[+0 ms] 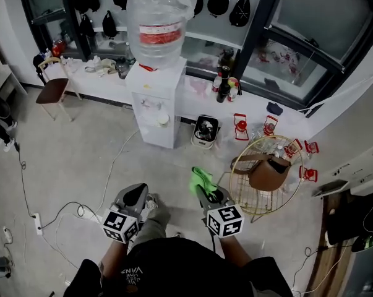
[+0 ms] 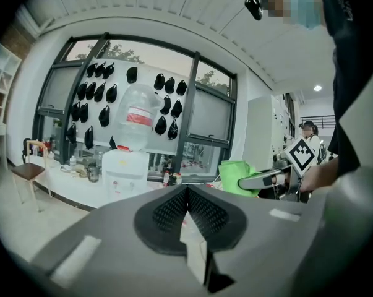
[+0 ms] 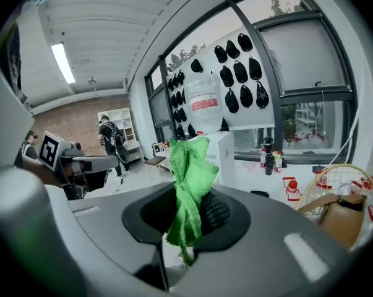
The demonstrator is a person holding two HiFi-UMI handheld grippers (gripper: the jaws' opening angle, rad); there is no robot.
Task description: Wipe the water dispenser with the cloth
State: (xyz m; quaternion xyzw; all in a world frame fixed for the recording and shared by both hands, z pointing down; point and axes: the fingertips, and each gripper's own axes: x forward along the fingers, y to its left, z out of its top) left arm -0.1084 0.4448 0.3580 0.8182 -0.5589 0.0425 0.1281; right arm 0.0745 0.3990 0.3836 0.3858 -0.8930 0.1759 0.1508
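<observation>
The right tongs [image 3: 187,210] are pinching the soft, light cloth [image 3: 189,163] mid-fold, seemingly securely; the left tongs [image 2: 187,204] are sitting closed, empty.

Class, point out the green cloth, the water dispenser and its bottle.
green cloth [image 3: 189,172], right gripper view, middle fold.
water dispenser [image 1: 151,124], head view, white front panel.
water bottle [image 1: 160,34], head view, red label.

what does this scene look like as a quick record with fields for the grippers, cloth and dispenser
left gripper: jaws together, empty
right gripper: shut on green cloth, which sticks up past the jaws
water dispenser: white, by the window wall, clear bottle on top, well ahead of both grippers
contact: none yet between green cloth and water dispenser
nearby: gold wire basket holding a brown bag, at the right
</observation>
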